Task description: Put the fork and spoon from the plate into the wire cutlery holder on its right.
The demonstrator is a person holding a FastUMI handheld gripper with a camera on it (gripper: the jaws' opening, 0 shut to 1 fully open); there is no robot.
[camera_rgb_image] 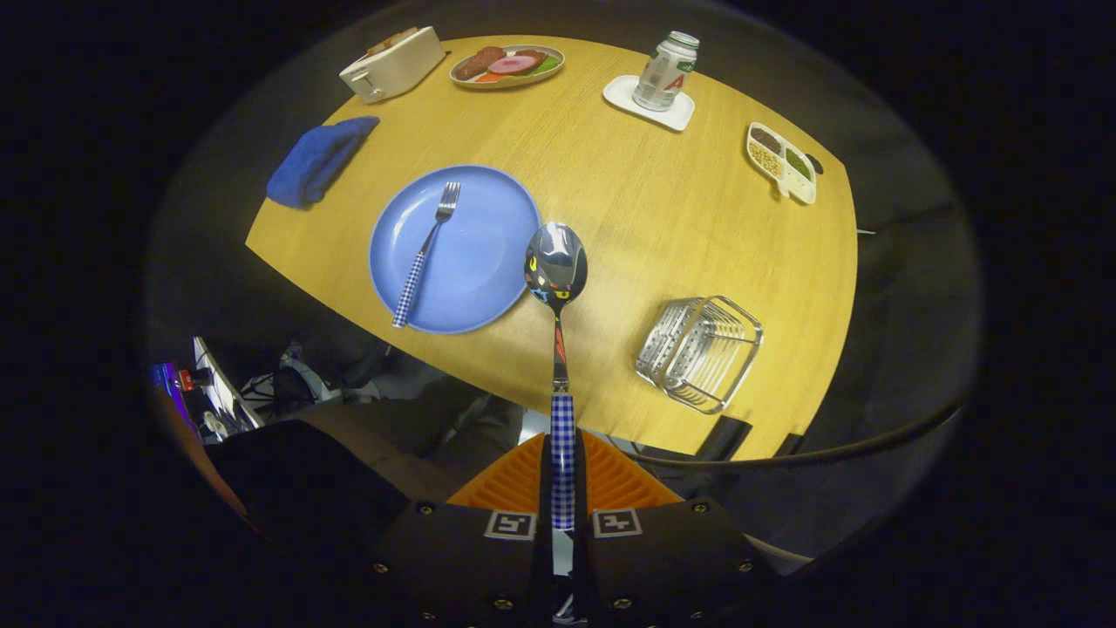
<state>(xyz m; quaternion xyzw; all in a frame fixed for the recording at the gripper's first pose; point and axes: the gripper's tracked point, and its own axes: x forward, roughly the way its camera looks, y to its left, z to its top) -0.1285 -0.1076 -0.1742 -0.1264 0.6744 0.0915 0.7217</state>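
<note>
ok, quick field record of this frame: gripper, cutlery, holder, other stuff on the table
hand-held gripper: shut on spoon handle, held above the table
spoon: bowl up ahead of the fingers, over the plate's right edge
fork: lying on plate
plate: blue, left of holder
holder: wire, no cutlery inside, ahead-right of the fingers
table: wood
far side: cloth, toaster, food plate, can, divided dish

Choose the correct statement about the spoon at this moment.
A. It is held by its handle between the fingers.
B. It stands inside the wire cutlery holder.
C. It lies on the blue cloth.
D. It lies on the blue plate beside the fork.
A: the fingers are shut on the spoon by its checked handle, its bowl raised ahead of them; only the fork lies on the blue plate.
</note>
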